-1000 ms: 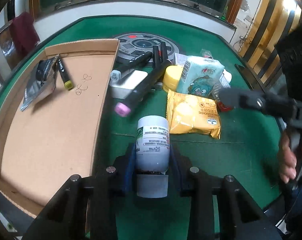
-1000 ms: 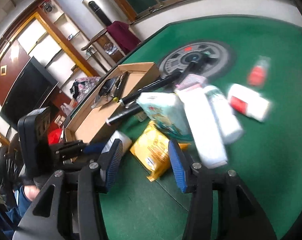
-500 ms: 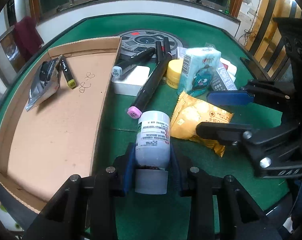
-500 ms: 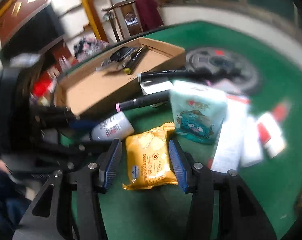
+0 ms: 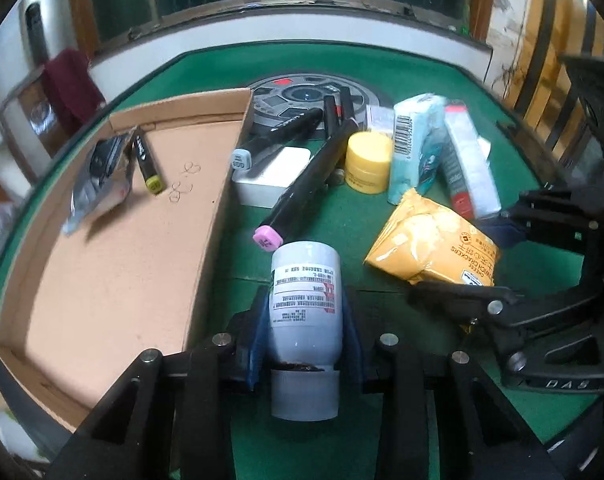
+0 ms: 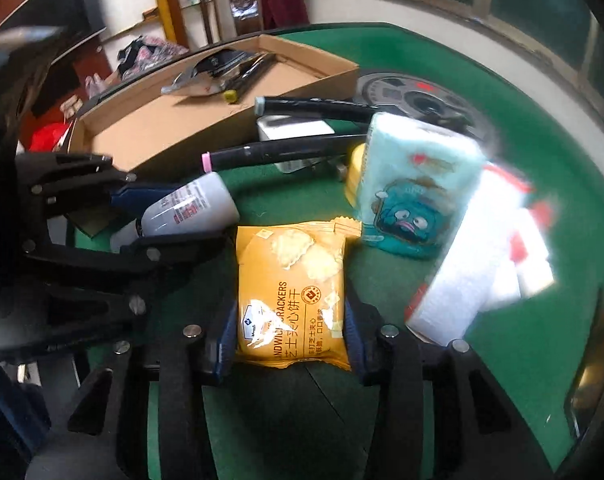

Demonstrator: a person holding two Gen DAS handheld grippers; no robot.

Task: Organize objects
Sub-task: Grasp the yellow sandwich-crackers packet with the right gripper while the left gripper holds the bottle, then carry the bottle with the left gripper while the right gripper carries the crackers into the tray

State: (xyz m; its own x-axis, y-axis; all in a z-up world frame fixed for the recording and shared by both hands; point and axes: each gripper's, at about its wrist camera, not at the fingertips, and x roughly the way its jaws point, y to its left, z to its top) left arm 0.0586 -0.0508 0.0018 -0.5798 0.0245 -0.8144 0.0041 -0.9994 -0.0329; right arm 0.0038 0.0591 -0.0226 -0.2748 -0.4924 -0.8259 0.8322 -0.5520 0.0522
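My left gripper [image 5: 303, 324] is shut on a white pill bottle [image 5: 305, 292], held just above the green table right of the cardboard box [image 5: 114, 240]; the bottle also shows in the right wrist view [image 6: 190, 210]. My right gripper [image 6: 290, 332] is open, its blue pads on either side of a yellow cracker packet [image 6: 292, 292] lying on the table; the packet also shows in the left wrist view [image 5: 433, 244]. I cannot tell whether the pads touch it. The box holds a foil pouch [image 5: 98, 176] and a yellow-capped marker [image 5: 148, 164].
Black markers [image 5: 302, 184], a white flat box [image 5: 274, 176], a yellow jar [image 5: 367, 162], a blue tissue pack [image 6: 413, 188] and white packages [image 6: 481, 264] crowd the table middle. A round metal plate [image 5: 302, 96] lies at the back.
My right gripper has swung in from the right and closed the distance to the cracker packet, which now lies between its fingers. My left gripper has kept its hold on the bottle.
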